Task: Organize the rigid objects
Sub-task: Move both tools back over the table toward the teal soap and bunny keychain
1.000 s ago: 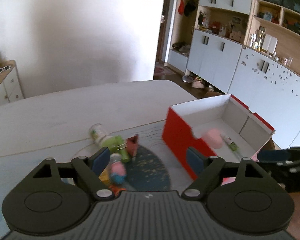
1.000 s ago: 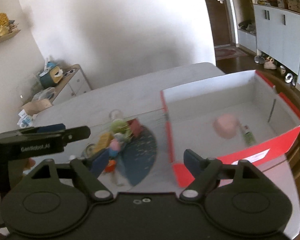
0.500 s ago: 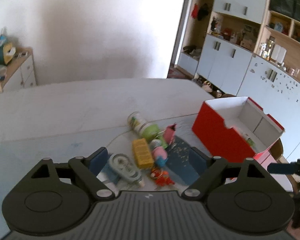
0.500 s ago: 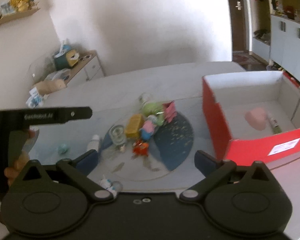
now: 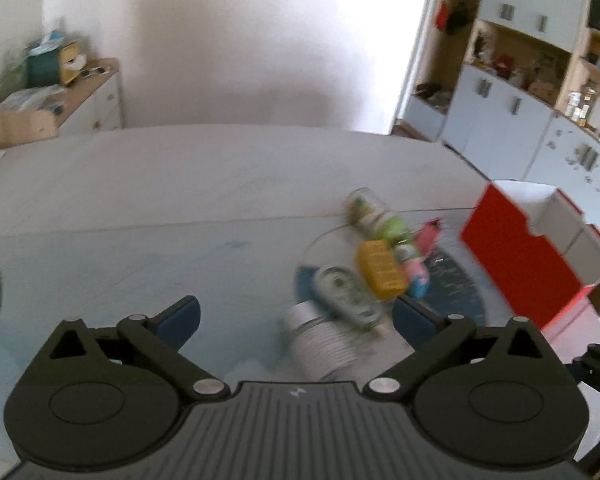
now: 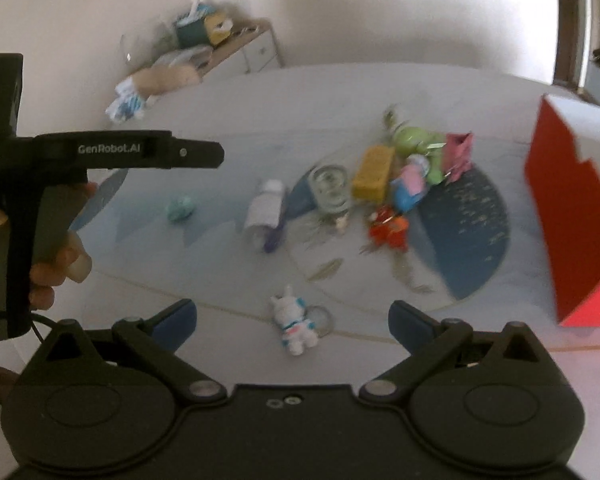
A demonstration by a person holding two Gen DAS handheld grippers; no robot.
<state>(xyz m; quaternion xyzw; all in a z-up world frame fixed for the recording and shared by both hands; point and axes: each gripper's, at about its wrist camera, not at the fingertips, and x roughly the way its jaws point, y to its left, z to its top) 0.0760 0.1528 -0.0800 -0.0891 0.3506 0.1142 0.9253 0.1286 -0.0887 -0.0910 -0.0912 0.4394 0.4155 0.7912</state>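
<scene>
A pile of small objects lies on the table: a yellow box (image 6: pixel 374 172), a glass jar (image 6: pixel 329 186), a green bottle (image 6: pixel 414 140), a pink figure (image 6: pixel 410 184), a red toy (image 6: pixel 388 228) and a white bottle (image 6: pixel 265 210). A white toy dog keychain (image 6: pixel 294 320) lies close in front of my right gripper (image 6: pixel 293 316), which is open and empty. My left gripper (image 5: pixel 296 314) is open and empty above the white bottle (image 5: pixel 324 344). The red box (image 6: pixel 572 216) stands at the right, and also shows in the left wrist view (image 5: pixel 528 256).
A teal crumpled lump (image 6: pixel 180 208) lies left of the pile. The left hand-held gripper body (image 6: pixel 112 152) shows at the left of the right wrist view. A sideboard with clutter (image 5: pixel 60 80) stands by the wall behind the table.
Both grippers have pulled back and swung left, away from the red box. The pile now sits right of centre and more of the table's left side shows. Both stay open.
</scene>
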